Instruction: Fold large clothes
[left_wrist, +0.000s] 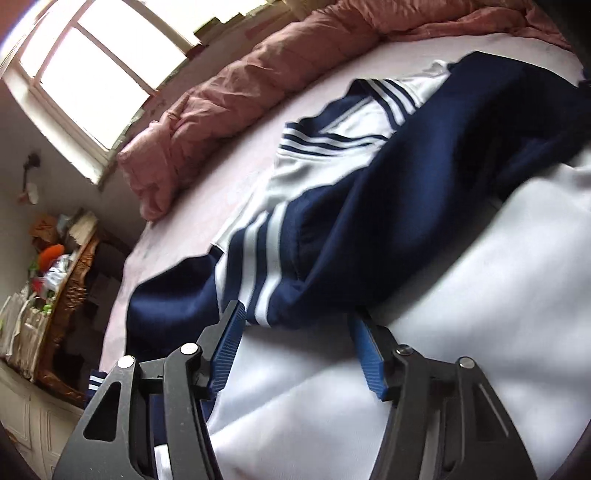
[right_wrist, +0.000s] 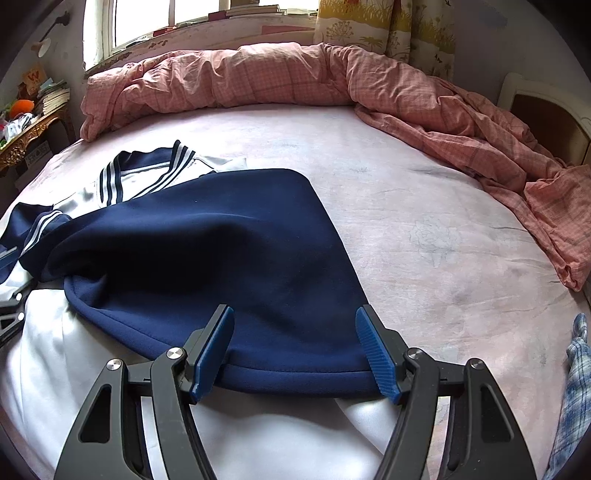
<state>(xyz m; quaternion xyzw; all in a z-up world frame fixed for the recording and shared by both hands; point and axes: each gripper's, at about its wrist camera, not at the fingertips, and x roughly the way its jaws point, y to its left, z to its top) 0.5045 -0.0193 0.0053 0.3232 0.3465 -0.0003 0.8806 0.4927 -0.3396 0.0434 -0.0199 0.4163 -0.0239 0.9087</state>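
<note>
Left wrist view: the left tongs (left_wrist: 297, 325) stand wide open, the two blue pads well apart, with nothing pinched between them. They sit low over the navy and white jacket (left_wrist: 369, 206), which lies spread on the bed (left_wrist: 236, 147). A navy sleeve end with white stripes (left_wrist: 266, 258) reaches down to just ahead of the gap between the pads, close to the left pad (left_wrist: 229, 347); whether it touches is hard to tell, as this frame is blurred. The white body panel of the jacket fills the space under and to the right of the tongs.

Right wrist view: the right tongs (right_wrist: 295, 347) are likewise open, pads spread to either side of a folded navy flap of the jacket (right_wrist: 207, 251). The rounded hem of that flap runs across between the two pads, and the white panel (right_wrist: 92, 350) lies beneath it, toward the camera and to the left. The striped collar (right_wrist: 147, 173) lies further away, at the left. A crumpled pink quilt (right_wrist: 258, 77) is heaped along the far edge of the bed under the window (right_wrist: 147, 22), well apart from the jacket. A bit of blue plaid cloth (right_wrist: 572, 387) shows at the right edge.
</note>
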